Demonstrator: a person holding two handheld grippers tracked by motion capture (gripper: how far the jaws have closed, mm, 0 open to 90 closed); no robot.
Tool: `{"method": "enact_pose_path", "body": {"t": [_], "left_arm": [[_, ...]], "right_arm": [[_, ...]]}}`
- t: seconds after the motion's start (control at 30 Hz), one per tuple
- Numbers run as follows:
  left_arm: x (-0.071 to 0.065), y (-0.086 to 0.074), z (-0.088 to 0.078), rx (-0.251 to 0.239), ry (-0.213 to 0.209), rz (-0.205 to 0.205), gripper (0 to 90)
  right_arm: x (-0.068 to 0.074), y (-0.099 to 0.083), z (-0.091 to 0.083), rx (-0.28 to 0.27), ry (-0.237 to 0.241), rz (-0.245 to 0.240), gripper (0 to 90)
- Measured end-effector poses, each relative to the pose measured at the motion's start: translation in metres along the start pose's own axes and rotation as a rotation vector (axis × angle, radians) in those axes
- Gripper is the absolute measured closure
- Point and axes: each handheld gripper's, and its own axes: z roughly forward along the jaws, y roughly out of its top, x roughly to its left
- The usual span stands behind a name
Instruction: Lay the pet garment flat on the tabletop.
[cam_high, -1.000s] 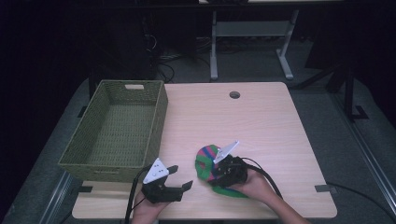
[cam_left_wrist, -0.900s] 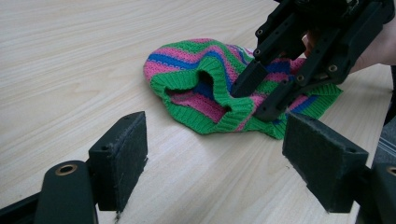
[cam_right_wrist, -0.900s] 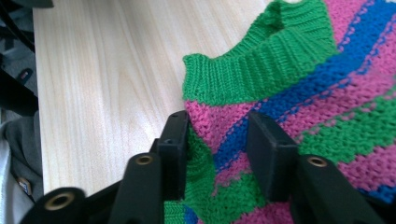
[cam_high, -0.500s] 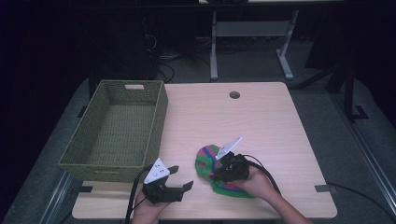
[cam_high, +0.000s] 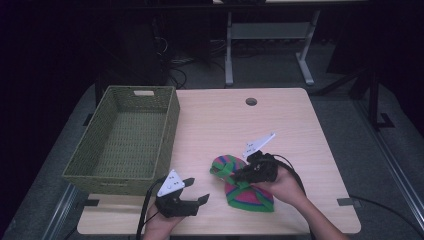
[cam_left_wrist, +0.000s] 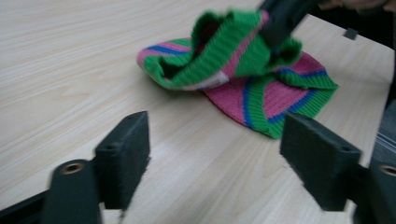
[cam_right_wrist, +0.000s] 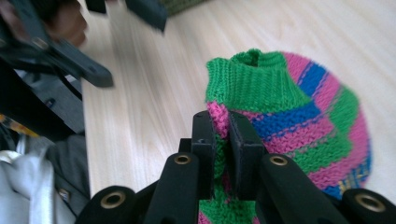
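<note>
One container on the table (cam_high: 300, 120): a green woven basket (cam_high: 125, 142) at the left, its bottom bare as far as I see. My right gripper (cam_right_wrist: 222, 128) has just closed, jaws clamped on a fold of the striped knit hat (cam_high: 245, 187), lifting part of it off the wood right of the basket. My left gripper (cam_high: 192, 191) rests near the front edge, jaws wide, nothing between them.
</note>
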Motion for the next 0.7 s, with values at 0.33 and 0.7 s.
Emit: {"method": "enact_pose_path", "body": {"t": [0.33,0.7], "left_arm": [[-0.002,0.016,0.015,-0.002,-0.015,0.043,26.3],[0.013,0.03,0.04,-0.006,-0.025,0.039,28.5]], "right_arm": [[-0.01,0.008,-0.035,-0.067,-0.004,-0.001,82.1],[-0.017,0.007,-0.062,-0.122,0.001,-0.006,82.3]]}}
